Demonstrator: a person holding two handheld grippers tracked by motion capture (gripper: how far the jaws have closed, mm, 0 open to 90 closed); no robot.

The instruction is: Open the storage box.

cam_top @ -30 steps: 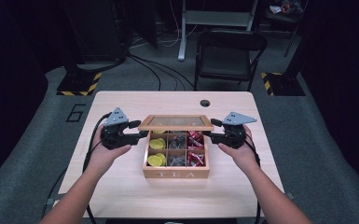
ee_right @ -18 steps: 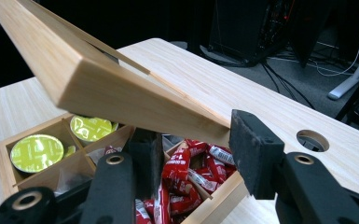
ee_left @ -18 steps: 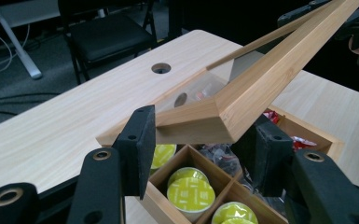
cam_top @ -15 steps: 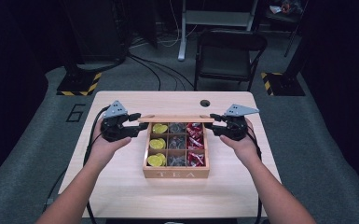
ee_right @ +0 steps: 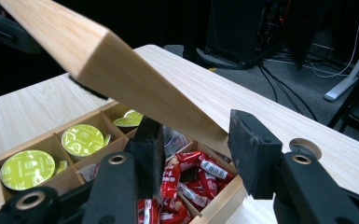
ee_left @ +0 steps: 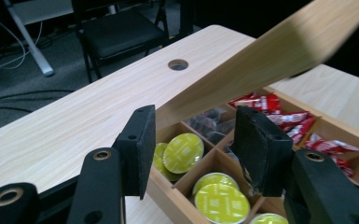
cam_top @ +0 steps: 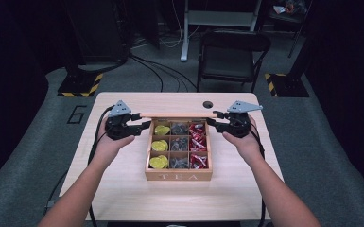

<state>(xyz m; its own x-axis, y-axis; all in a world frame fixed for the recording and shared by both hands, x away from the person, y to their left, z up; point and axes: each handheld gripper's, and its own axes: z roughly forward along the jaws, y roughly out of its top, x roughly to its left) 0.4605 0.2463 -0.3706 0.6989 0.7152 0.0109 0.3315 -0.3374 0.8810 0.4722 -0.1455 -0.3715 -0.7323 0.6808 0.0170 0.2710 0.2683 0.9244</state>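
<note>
Lid (cam_top: 177, 115) now swung upright at back of tea box (cam_top: 178, 176), lifted from flat a second ago. Left gripper (cam_top: 143, 126) gaping just beside lid's left end, right gripper (cam_top: 213, 122) likewise gaping by right end. Opening probably finished; compartments exposed.

Black two-jaw tongs (cam_top: 143, 126) with flat pads, brass-ringed screw holes, grey triangular top plates, trailing black cables, bare forearms

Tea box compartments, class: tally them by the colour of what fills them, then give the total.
Yellow-green capsules: 3
Dark capsules: 3
Red packets: 3
Total compartments in the tea box: 9
</note>
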